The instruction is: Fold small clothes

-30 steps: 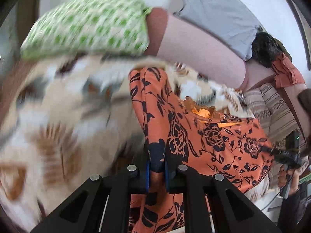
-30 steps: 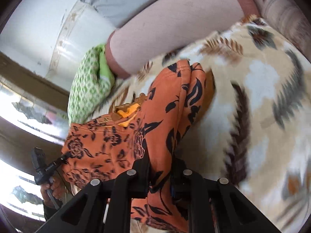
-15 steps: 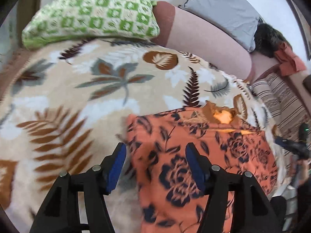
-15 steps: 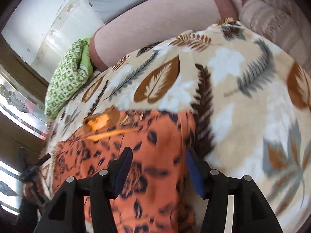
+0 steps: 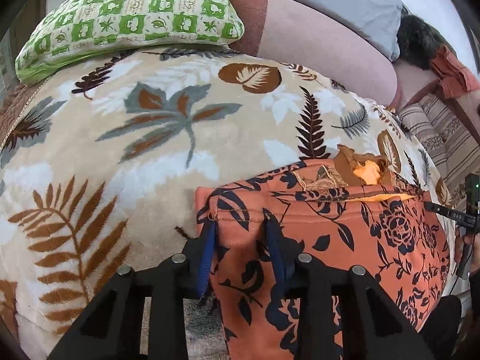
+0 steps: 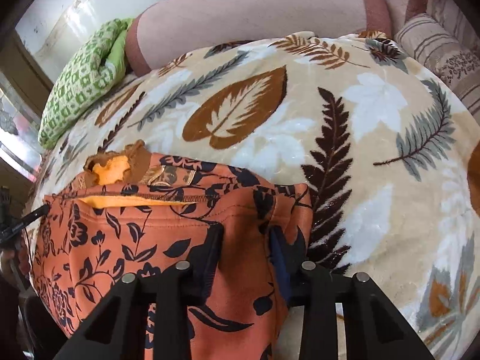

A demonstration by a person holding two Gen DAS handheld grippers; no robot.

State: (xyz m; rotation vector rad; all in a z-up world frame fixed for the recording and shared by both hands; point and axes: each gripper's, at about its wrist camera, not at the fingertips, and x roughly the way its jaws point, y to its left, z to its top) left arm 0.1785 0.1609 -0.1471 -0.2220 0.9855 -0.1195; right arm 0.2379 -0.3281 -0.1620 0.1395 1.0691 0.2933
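Observation:
An orange garment with a black flower print (image 5: 345,240) lies folded on the leaf-patterned blanket (image 5: 150,138), its yellow lining showing at the top edge. My left gripper (image 5: 240,228) is open, its blue-padded fingers either side of the garment's left corner. In the right wrist view the same garment (image 6: 135,234) lies at lower left, and my right gripper (image 6: 244,237) is open over its right corner. Neither gripper holds cloth.
A green checked pillow (image 5: 129,21) and a pink bolster (image 5: 324,48) lie at the back of the bed. A grey pillow (image 5: 345,3) and striped cushions (image 5: 444,138) are at the right. The other gripper's handle (image 5: 462,219) shows at the right edge.
Both grippers were shut on the garment and held it up; they laid it down on the blanket, opened and let go. Now they rest open over its two corners.

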